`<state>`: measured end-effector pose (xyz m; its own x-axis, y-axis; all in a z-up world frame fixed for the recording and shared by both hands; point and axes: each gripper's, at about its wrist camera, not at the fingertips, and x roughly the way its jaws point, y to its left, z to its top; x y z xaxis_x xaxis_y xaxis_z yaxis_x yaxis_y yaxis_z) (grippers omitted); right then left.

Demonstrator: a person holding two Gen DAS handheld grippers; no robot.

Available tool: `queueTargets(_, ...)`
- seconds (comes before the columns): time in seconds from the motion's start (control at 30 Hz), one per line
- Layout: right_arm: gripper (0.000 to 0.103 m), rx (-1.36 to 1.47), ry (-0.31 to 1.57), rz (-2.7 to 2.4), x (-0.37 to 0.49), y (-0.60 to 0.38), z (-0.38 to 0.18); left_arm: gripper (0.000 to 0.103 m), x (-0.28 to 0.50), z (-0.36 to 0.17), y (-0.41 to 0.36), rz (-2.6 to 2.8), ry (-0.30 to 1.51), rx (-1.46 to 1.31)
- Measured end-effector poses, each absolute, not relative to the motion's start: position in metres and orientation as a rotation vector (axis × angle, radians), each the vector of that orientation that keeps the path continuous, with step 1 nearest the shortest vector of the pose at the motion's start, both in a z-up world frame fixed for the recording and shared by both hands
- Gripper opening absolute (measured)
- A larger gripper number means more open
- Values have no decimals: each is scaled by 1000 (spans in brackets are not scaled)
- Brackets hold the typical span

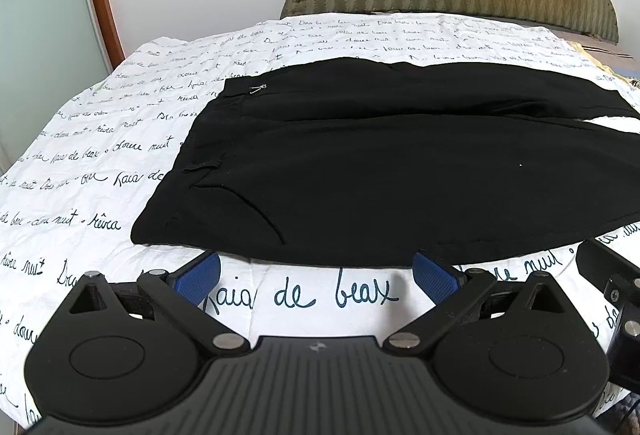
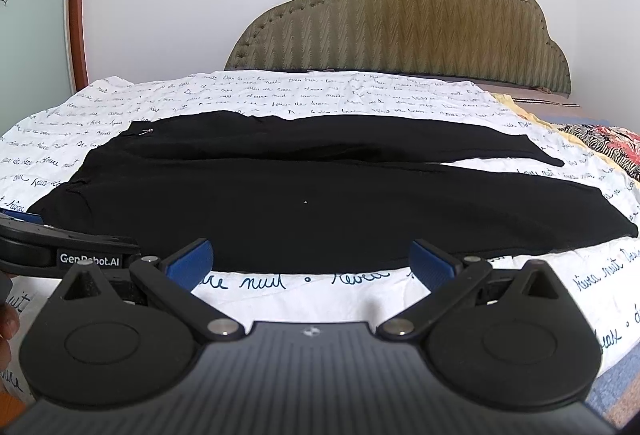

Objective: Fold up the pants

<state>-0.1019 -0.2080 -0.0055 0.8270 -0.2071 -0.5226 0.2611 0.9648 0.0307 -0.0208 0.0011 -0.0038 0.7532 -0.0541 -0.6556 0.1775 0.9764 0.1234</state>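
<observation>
Hovering at the near edge of the bed, the left tongs [image 1: 316, 271] and right tongs [image 2: 310, 263] are held wide apart, gripping nothing, presumably readied for a first grasp. Just beyond, the black fabric pants [image 1: 360, 163] are spread flat on the white script-printed bedsheet [image 1: 100, 139], waistband leftward, unfolded.

Bed [image 1: 100, 163]: script-print white sheet; black pants [image 1: 360, 163] flat on it.

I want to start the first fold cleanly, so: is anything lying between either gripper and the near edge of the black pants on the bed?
Nothing visible does. The left gripper and right gripper are both open, just short of the near edge of the pants. Only bare printed bedsheet shows in each gap, and nothing rests on the pants.
</observation>
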Motion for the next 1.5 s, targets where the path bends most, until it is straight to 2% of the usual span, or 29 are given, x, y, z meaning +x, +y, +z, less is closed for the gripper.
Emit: queueTargets(1.5,103,87,556,-236,-98,-203,-9,103,-18,-7,2,-124,707,200)
